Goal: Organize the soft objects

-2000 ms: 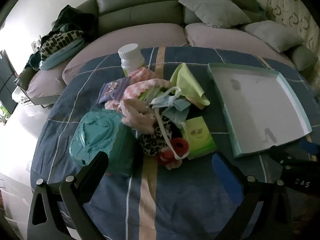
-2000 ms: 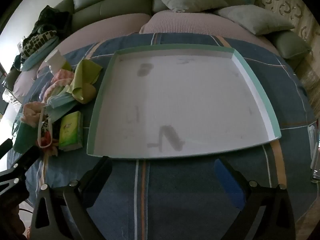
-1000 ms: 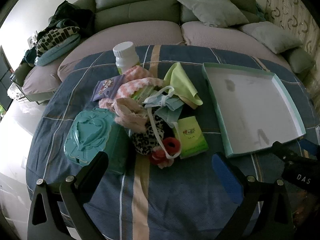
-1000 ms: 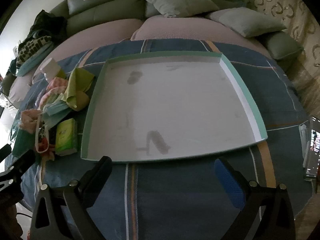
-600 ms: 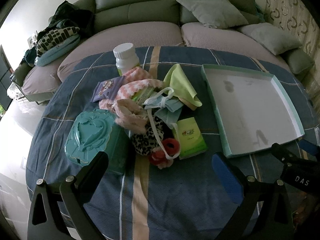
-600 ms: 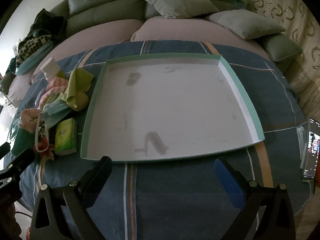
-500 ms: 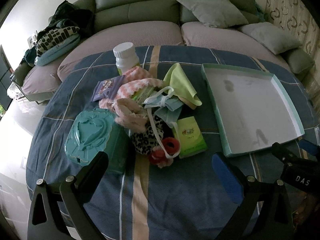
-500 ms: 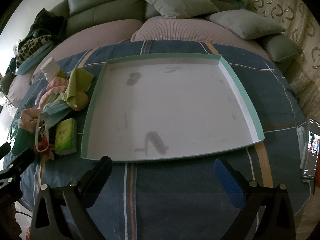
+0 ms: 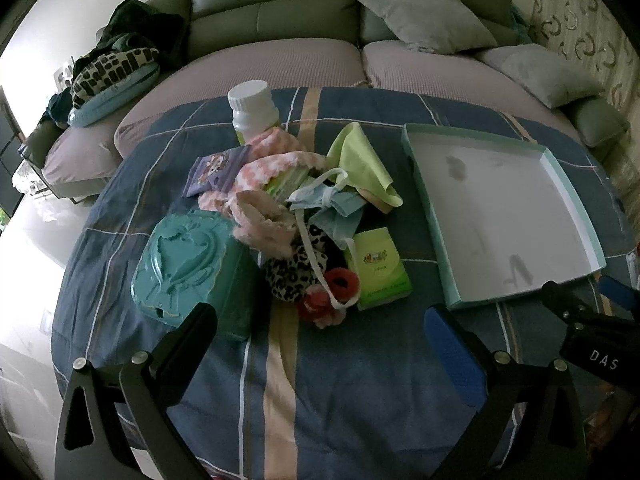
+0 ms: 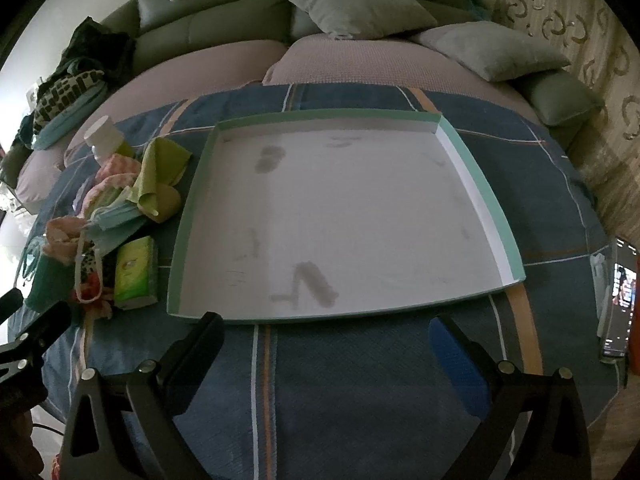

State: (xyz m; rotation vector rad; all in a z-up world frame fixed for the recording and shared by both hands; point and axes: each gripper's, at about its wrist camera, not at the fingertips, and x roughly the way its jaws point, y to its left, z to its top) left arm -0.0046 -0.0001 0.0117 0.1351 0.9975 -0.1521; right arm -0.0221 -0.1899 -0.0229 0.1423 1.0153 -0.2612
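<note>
A heap of soft things lies on the blue plaid cloth: a pink knit piece [image 9: 264, 168], a yellow-green cloth [image 9: 360, 160], a blue face mask [image 9: 332, 204], a leopard-print item [image 9: 292, 272] and a red scrunchie [image 9: 340, 284]. To its right sits a shallow white tray with a green rim [image 9: 424, 208] [image 10: 192, 204], with nothing inside. My left gripper [image 9: 320, 340] is open, short of the heap. In front of the tray's near edge, my right gripper [image 10: 324, 348] is open and holds nothing.
Among the heap are a teal wipes box [image 9: 188, 264], a green tissue pack [image 9: 378, 268] [image 10: 134, 272], a white bottle [image 9: 252, 110] and a purple packet [image 9: 216, 170]. A phone [image 10: 618, 304] lies at the cloth's right edge. A sofa with cushions [image 10: 360, 0] is behind.
Both grippers drew back slightly from two seconds ago, so the heap and tray look a little farther off. Over the last half second nothing has shifted.
</note>
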